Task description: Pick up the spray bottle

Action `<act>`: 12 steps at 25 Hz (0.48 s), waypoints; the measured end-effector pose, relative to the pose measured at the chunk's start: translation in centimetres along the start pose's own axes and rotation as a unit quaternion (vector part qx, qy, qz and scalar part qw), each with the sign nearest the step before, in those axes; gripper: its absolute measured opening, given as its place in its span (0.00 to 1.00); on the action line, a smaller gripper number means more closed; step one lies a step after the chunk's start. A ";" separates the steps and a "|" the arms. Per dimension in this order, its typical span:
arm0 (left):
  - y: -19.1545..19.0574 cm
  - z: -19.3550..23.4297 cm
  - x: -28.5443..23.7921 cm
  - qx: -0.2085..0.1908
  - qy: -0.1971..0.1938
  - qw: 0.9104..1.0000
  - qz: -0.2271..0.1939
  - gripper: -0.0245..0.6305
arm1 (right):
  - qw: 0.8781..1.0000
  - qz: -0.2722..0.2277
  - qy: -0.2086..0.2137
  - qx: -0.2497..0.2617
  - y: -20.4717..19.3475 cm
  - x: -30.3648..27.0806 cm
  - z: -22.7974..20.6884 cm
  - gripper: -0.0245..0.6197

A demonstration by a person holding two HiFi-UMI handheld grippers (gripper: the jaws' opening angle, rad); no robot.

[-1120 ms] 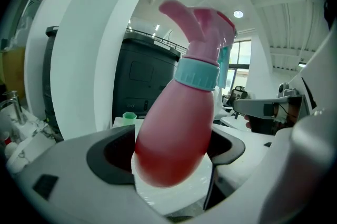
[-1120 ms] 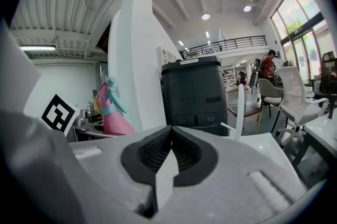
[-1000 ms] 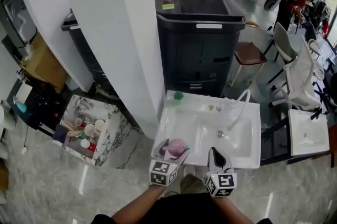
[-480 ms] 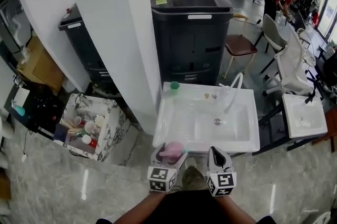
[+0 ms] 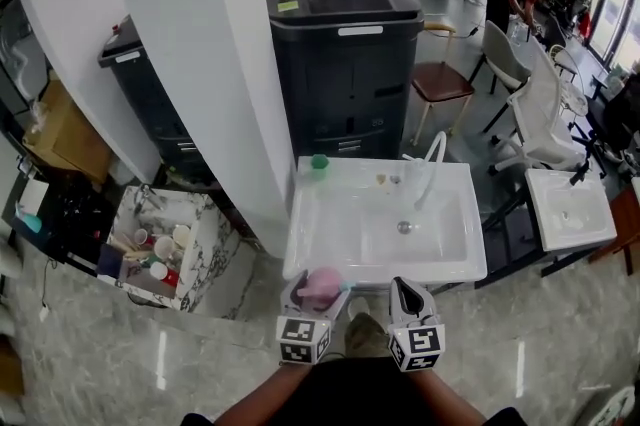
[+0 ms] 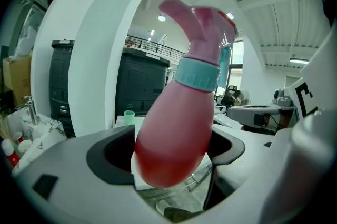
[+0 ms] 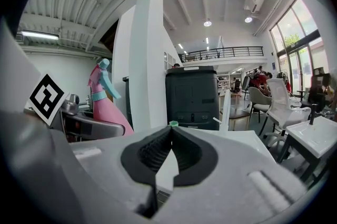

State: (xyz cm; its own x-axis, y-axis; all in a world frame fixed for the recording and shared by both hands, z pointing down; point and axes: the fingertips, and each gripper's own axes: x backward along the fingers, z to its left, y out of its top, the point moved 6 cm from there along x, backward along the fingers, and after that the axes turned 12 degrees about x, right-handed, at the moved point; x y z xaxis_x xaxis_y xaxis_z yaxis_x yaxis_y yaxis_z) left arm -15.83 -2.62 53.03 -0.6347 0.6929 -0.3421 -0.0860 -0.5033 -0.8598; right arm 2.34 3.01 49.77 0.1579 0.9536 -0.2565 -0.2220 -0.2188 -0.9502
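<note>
A pink spray bottle (image 6: 176, 128) with a teal collar and pink trigger head sits between the jaws of my left gripper (image 5: 318, 294), which is shut on its body. In the head view the spray bottle (image 5: 322, 285) is held just in front of the white sink's (image 5: 330, 259) near rim. In the right gripper view the spray bottle (image 7: 105, 104) shows at the left. My right gripper (image 5: 405, 297) hangs beside it to the right, shut with its black pads touching and nothing between them.
A small green cup (image 5: 319, 162) stands at the sink's far left corner, and a white faucet (image 5: 430, 164) arches over the basin. Behind are a large black bin (image 5: 345, 64), a white pillar (image 5: 190, 64), chairs (image 5: 450, 79), a second sink (image 5: 568, 209) and a marble box of cups (image 5: 160, 249).
Both grippers have drawn back toward me from above the sink's near part to just in front of its rim, the left still holding the bottle. The view has shifted slightly.
</note>
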 end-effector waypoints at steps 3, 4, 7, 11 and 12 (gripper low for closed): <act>0.2 -0.1 -0.4 -0.001 -0.002 1.000 0.001 0.65 | 1.000 0.003 -0.002 -0.002 0.0 -0.1 -0.2 0.03; 0.3 -0.1 -0.4 -0.001 -0.002 1.000 0.000 0.65 | 1.000 0.004 -0.004 -0.001 0.0 -0.1 -0.3 0.03; 0.6 -0.1 -0.4 -0.003 0.000 1.000 -0.006 0.65 | 1.000 0.006 -0.008 0.003 0.0 -0.1 -0.5 0.03; 0.7 0.1 -0.6 0.006 0.001 1.000 -0.007 0.65 | 1.000 0.010 -0.010 0.002 -0.2 -0.3 -0.8 0.03; 0.7 0.1 -0.7 0.012 -0.001 1.000 -0.006 0.65 | 1.000 0.011 -0.011 0.001 -0.2 -0.3 -0.9 0.03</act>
State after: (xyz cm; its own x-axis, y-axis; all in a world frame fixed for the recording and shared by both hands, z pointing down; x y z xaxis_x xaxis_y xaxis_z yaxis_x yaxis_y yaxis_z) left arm -15.52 -3.52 52.72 -0.6345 0.6983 -0.3314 -0.1113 -0.5068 -0.8548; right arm 3.18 2.58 49.92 0.1323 0.9527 -0.2737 -0.2276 -0.2395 -0.9438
